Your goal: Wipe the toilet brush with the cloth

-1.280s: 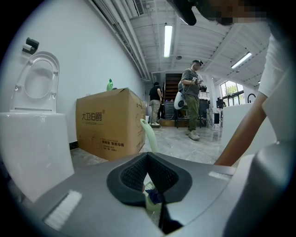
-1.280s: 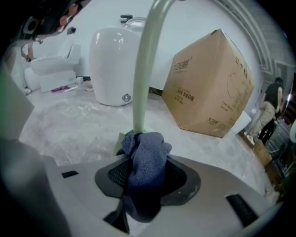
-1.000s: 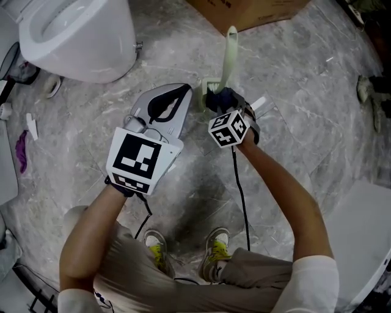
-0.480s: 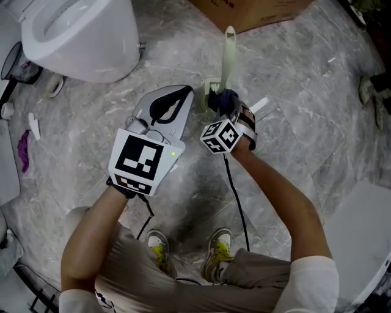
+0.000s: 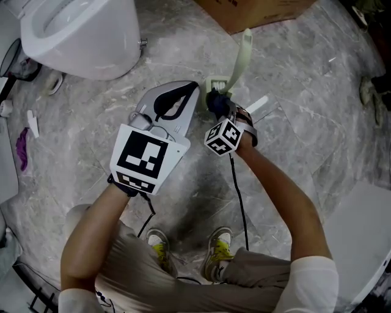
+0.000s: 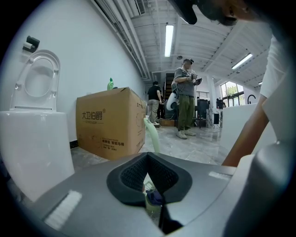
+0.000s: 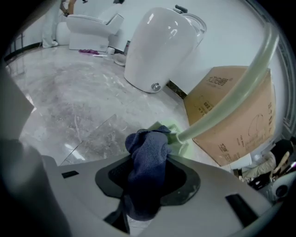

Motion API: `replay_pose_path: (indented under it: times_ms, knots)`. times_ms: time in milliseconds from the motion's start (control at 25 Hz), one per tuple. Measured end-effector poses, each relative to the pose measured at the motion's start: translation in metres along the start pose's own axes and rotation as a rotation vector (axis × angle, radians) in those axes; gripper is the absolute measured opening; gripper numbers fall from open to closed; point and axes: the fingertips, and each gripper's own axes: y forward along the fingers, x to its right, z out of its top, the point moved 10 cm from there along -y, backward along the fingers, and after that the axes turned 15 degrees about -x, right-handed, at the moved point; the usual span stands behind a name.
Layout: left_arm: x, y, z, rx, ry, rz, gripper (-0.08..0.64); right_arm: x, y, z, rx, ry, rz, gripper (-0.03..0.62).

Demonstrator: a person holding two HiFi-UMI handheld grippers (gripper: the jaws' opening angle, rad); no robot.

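While the person stands over a marble floor [image 5: 305, 116], the right gripper [image 5: 217, 105] has its jaws clamped on a bunched dark blue cloth [image 7: 147, 155]. The cloth presses against the foot of the brush [image 5: 239, 58], where the pale green handle meets its green base [image 7: 178, 139]. The brush stands on the floor just ahead of both grippers, with a white toilet [image 5: 85, 43] off to the left and a cardboard box [image 5: 256, 12] beyond.

The handle is the long axis. It rises from the base and leans away from the person and to the right. In the right gripper view it runs up and rightward from the cloth.

The left gripper [image 5: 193, 88] sits just beside the base, on its left. Its jaws are together at the tips with nothing seen between them, and it does not hold the brush. The right gripper is the nearer one, its cloth touching the brush.

Judging from this, the wipe would need to travel up along the leaning handle, away from the jaws. With nothing steadying the brush, it could tip.
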Motion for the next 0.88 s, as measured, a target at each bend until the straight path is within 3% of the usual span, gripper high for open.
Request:
replay_pose_path:
  times_ms: [120, 320, 640, 880]
  knots:
    - [0.000, 0.001, 0.000, -0.003, 0.001, -0.003, 0.000, -0.001, -0.006, 0.001, 0.057, -0.044, -0.027, 0.153]
    - [0.002, 0.002, 0.001, -0.006, 0.003, -0.006, 0.000, 0.006, -0.013, 0.009, 0.101, 0.018, -0.056, 0.153]
    - [0.001, -0.003, -0.002, -0.021, 0.012, 0.000, 0.000, 0.014, -0.001, 0.006, 0.006, 0.190, 0.109, 0.153]
    - [0.001, -0.013, -0.001, -0.006, 0.015, 0.006, 0.000, 0.014, 0.001, 0.003, 0.003, 0.181, 0.136, 0.153]
